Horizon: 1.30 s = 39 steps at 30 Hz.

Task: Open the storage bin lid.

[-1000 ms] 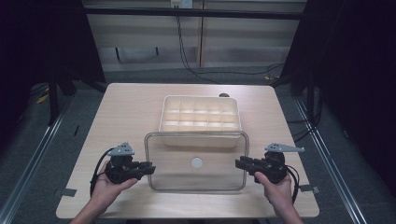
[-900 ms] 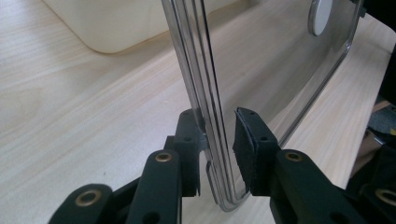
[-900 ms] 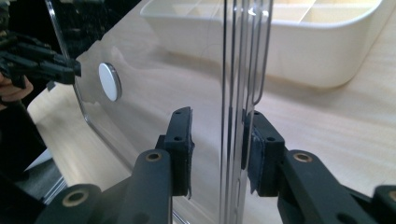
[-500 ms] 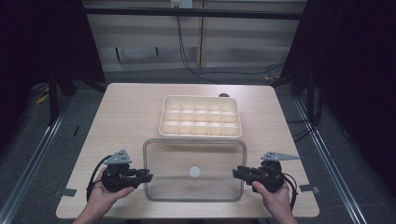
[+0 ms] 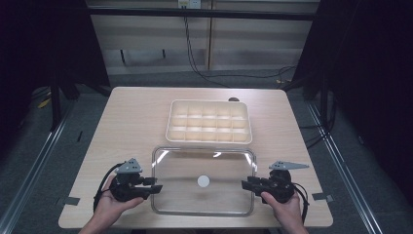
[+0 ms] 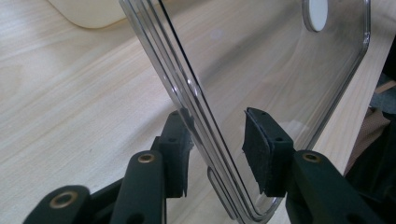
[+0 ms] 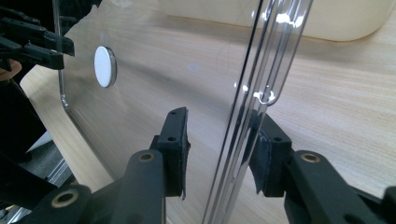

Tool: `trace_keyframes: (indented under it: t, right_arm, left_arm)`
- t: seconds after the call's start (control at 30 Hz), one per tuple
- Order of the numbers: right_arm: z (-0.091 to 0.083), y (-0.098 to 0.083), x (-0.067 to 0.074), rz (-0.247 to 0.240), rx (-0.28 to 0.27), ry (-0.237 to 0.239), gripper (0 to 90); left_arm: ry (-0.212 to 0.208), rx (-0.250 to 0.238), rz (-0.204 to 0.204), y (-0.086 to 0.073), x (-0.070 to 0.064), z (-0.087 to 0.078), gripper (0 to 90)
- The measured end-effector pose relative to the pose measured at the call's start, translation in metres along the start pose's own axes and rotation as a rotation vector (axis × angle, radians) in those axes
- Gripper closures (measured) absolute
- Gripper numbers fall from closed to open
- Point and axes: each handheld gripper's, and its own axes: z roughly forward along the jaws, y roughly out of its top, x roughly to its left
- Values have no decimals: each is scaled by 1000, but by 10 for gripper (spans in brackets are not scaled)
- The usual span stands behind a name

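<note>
My left gripper (image 5: 157, 187) fingers just loosening, slightly parted around the clear lid (image 5: 203, 165) edge, right gripper (image 5: 245, 185) fingers likewise, lid on the counter (image 5: 131, 122)

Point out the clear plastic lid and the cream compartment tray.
Clear plastic lid with white round disc (image 5: 180, 170), high view, on its bare left panel.
Cream plastic compartment tray (image 5: 209, 121), high view, on its middle dividers.

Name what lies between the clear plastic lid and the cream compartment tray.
Only bare wooden table, seen in the high view, separates clear lid from cream tray.
</note>
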Motion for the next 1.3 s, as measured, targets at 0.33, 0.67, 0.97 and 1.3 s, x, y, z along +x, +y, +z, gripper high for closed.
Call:
trace_keyframes:
  t: [0.33, 0.67, 0.97, 1.3]
  right_arm:
    - [8, 1, -1, -2, 26, -43, 545]
    - [15, 1, -6, 20, 55, -59, 500]
    - [24, -1, -10, 34, 80, -72, 455]
    - [30, -4, -15, 56, 116, -125, 398]
  left_arm:
    - [3, 39, -6, 2, 1, 9, 562]
    - [-31, 60, -25, 2, 7, 17, 530]
    - [-11, 92, -25, 2, 10, 22, 506]
    - [-3, 115, -26, 0, 11, 30, 496]
